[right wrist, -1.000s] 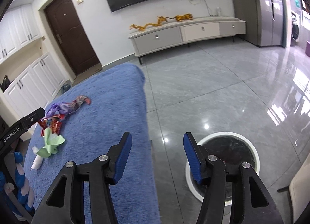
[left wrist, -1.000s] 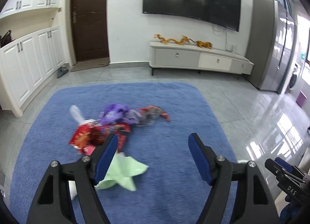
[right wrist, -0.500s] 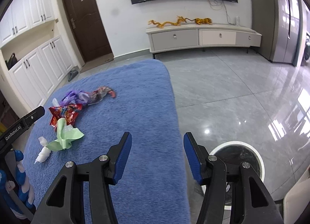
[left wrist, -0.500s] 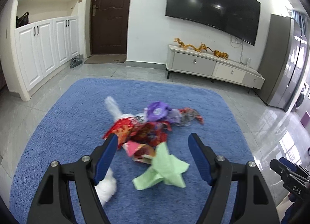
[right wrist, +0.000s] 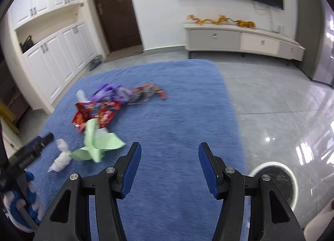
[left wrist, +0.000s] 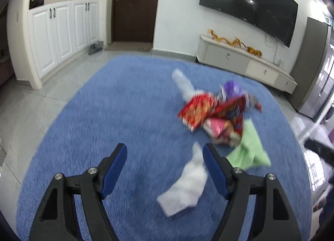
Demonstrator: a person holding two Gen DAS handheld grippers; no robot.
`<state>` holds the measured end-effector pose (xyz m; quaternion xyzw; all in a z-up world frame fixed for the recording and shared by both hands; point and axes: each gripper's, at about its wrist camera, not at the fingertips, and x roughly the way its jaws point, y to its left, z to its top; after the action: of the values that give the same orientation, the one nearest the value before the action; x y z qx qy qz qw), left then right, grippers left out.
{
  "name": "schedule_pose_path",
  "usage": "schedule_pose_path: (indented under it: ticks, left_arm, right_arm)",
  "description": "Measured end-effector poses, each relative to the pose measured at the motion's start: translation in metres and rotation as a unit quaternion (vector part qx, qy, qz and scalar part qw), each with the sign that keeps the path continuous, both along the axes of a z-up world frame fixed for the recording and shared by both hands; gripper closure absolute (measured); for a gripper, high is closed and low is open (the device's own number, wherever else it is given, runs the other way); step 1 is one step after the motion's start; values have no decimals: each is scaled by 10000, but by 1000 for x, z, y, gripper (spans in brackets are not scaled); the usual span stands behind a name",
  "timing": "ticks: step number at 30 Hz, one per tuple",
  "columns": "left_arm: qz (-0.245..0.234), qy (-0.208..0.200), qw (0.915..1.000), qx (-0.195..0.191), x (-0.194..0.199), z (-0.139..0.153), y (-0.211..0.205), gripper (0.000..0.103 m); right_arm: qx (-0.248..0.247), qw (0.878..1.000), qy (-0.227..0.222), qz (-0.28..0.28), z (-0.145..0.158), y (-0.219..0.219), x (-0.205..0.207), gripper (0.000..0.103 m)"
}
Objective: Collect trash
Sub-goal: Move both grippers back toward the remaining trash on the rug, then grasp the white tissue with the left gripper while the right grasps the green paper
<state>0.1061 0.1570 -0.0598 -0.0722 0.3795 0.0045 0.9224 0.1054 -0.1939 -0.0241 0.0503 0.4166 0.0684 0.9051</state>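
Note:
Trash lies on a blue rug: a white crumpled tissue, a green paper, red snack wrappers, a purple wrapper and a white bag. My left gripper is open above the rug, the white tissue just inside its right finger, untouched. My right gripper is open over bare rug, right of the green paper, the white tissue and the red wrappers. A round white-rimmed bin stands on the tile at lower right.
White cabinets line the left wall beside a brown door. A low TV console stands under a wall TV. Grey glossy tile surrounds the rug. The left gripper's body and a gloved hand show at the right view's left edge.
Both grippers swung left across the rug. In the left view the trash slid from left to right and the white tissue came between the fingers. In the right view the bin slid to the lower right.

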Motion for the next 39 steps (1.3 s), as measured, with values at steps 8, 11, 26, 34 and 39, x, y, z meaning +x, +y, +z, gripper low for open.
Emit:
schedule_pose_path:
  ticks: [8, 11, 26, 34, 39]
  left_arm:
    - [-429, 273, 9982, -312, -5, -23, 4, 30]
    - [-563, 253, 9974, -365, -5, -23, 1, 30]
    - [-1143, 366, 9918, -432, -5, -31, -20, 60]
    - [-1086, 313, 9921, -547, -12, -31, -8, 80]
    - [-986, 264, 9938, -431, -19, -28, -4, 82]
  right_arm:
    - [48, 9958, 149, 903, -12, 68, 24, 42]
    - [76, 9935, 256, 1110, -21, 87, 33, 42]
    - [266, 9881, 589, 1397, -57, 102, 46, 59]
    - [349, 9873, 387, 1498, -52, 91, 21, 77]
    - [554, 9895, 265, 1308, -39, 74, 8, 77]
